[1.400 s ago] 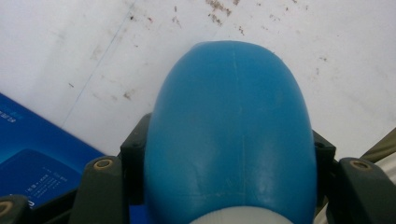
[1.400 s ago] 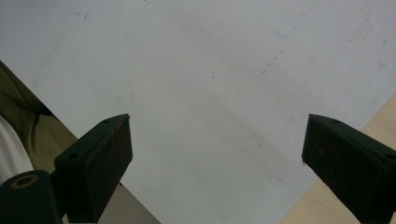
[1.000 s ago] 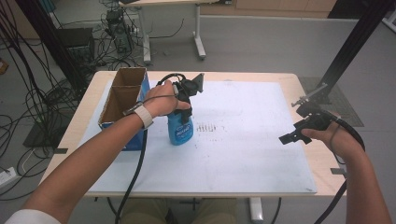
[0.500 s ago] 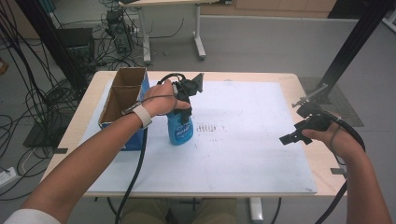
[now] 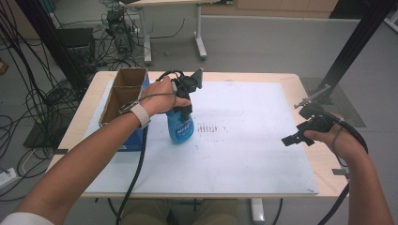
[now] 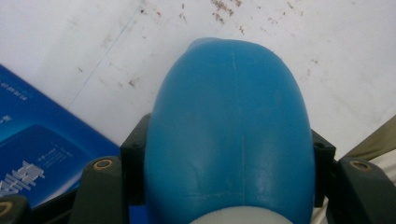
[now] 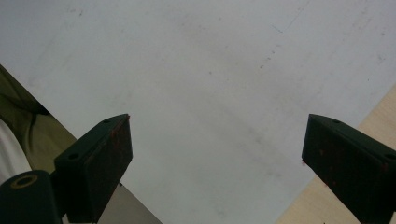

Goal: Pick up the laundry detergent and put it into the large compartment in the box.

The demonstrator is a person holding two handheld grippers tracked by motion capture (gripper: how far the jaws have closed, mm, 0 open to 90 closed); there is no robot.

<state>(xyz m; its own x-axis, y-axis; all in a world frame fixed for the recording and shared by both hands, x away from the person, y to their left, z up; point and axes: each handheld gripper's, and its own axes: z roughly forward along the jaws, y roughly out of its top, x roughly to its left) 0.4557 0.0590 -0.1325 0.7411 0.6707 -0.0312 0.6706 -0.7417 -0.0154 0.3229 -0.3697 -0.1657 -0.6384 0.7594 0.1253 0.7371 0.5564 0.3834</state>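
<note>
The left gripper [image 5: 184, 108] was clenched from above on the blue bottle [image 5: 180, 127], which stood upright on the white mat [image 5: 244, 154] just beside the cardboard box [image 5: 123, 93]. The right gripper [image 5: 294, 138] hovered well apart, its 2 jaws spread and empty.

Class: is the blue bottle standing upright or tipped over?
Upright: the blue bottle stands with its base on the white mat, gripped near the top by the left gripper.

The white sheet [image 5: 244, 154] lies bare between bottle [image 5: 180, 129] and right claw [image 5: 290, 139], wide passage there. The box [image 5: 123, 101] just left of the bottle blocks that side.
</note>
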